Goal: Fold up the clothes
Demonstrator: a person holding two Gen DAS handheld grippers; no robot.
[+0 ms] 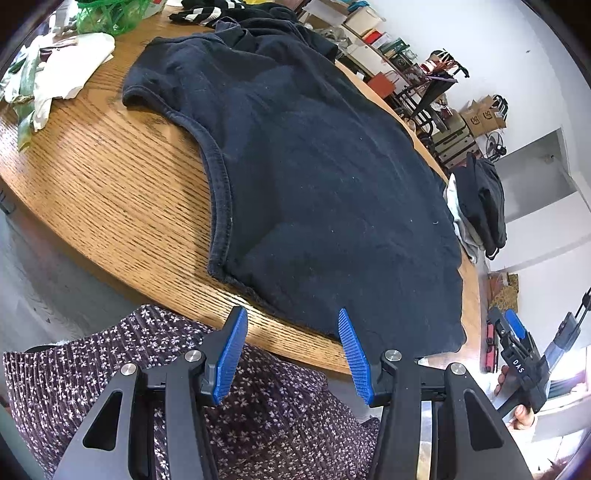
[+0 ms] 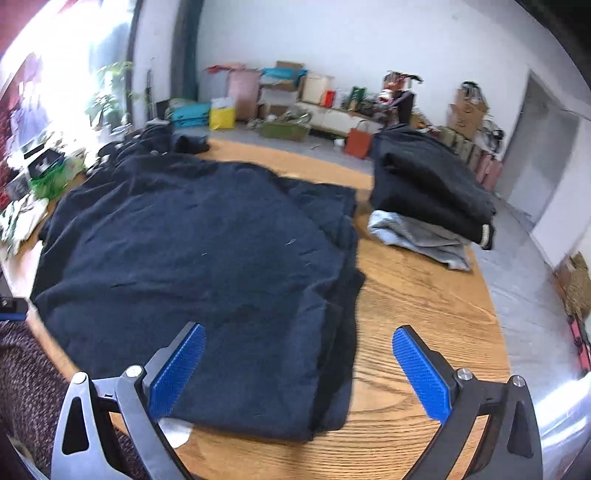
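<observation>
A dark navy t-shirt (image 1: 314,177) lies spread on the round wooden table (image 1: 110,184), one sleeve at the far left. My left gripper (image 1: 291,317) hovers open at the shirt's near hem by the table edge, with nothing between its blue pads. In the right wrist view the same t-shirt (image 2: 192,258) lies partly folded, its right edge doubled over. My right gripper (image 2: 297,336) stands wide open above the shirt's near right corner, holding nothing. The right gripper (image 1: 513,328) also shows at the lower right of the left wrist view, held by a hand.
A stack of folded dark and grey clothes (image 2: 432,199) sits at the table's right side. More dark garments (image 2: 155,144) are heaped at the far end. White cloth and a green bag (image 1: 107,14) lie at the far left. A person's floral skirt (image 1: 184,369) is below the near edge.
</observation>
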